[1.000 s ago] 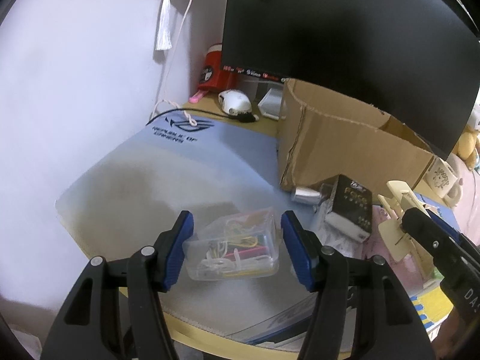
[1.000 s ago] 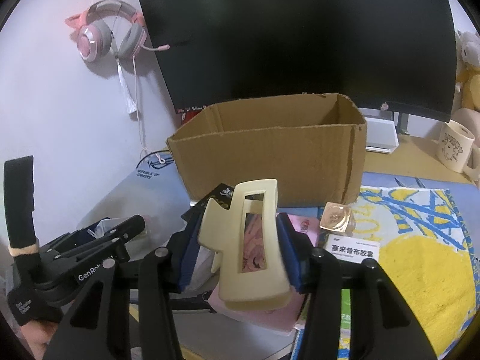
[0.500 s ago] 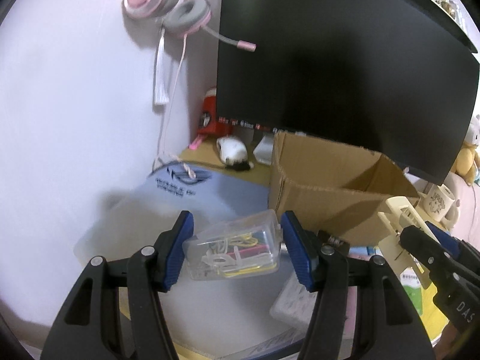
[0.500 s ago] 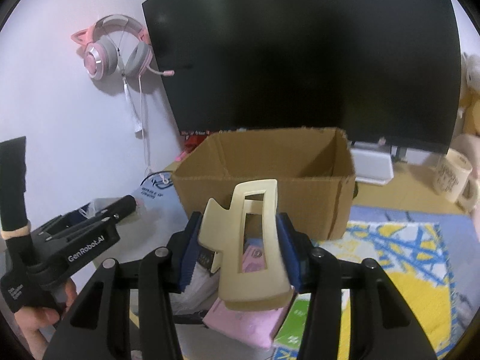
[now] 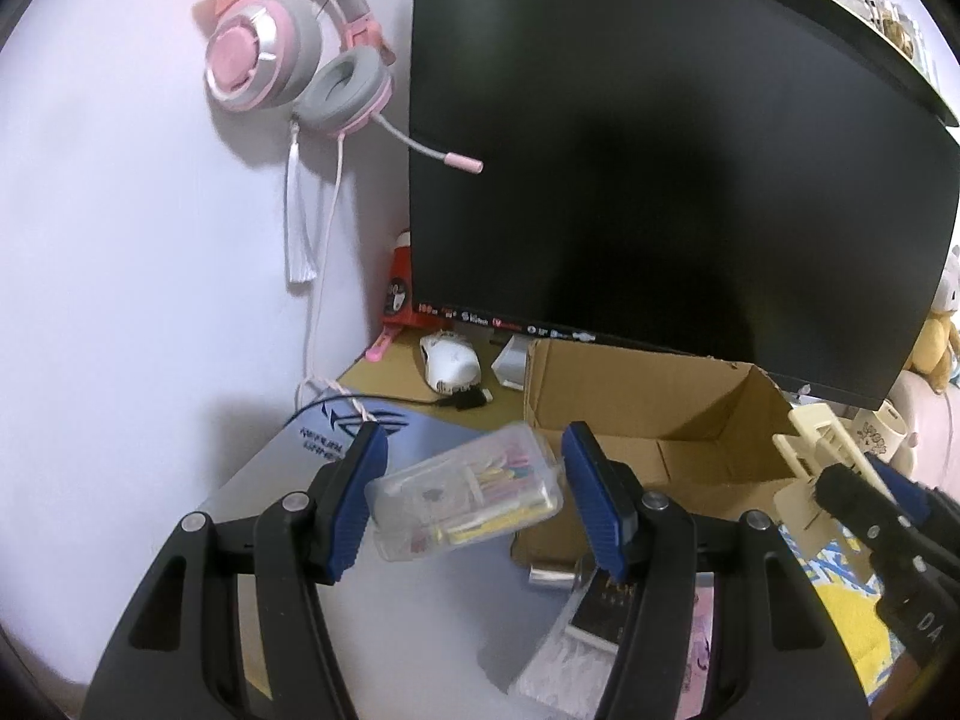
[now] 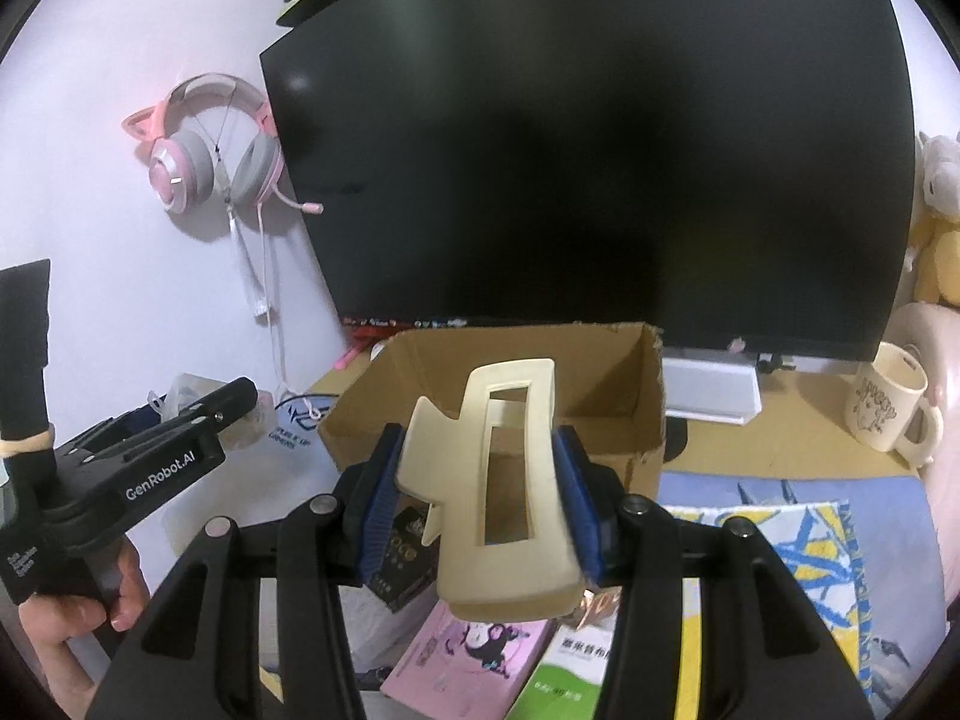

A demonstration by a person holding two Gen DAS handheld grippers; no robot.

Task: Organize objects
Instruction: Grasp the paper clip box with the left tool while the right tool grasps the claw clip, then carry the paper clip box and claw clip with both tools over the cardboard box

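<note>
The cardboard box (image 6: pixel 516 396) sits at mid-frame on the desk (image 6: pixel 780 450), below and in front of the monitor (image 6: pixel 600 150). A headset (image 6: pixel 210 168) hangs on the wall at the upper left. A mug (image 6: pixel 888 408) stands at the right of the frame, well apart from the box. A computer mouse (image 5: pixel 450 360) lies left of the box, under the monitor's edge. Booklets (image 6: pixel 468 660) lie at the bottom of the frame, nearer the camera than the box.
</note>
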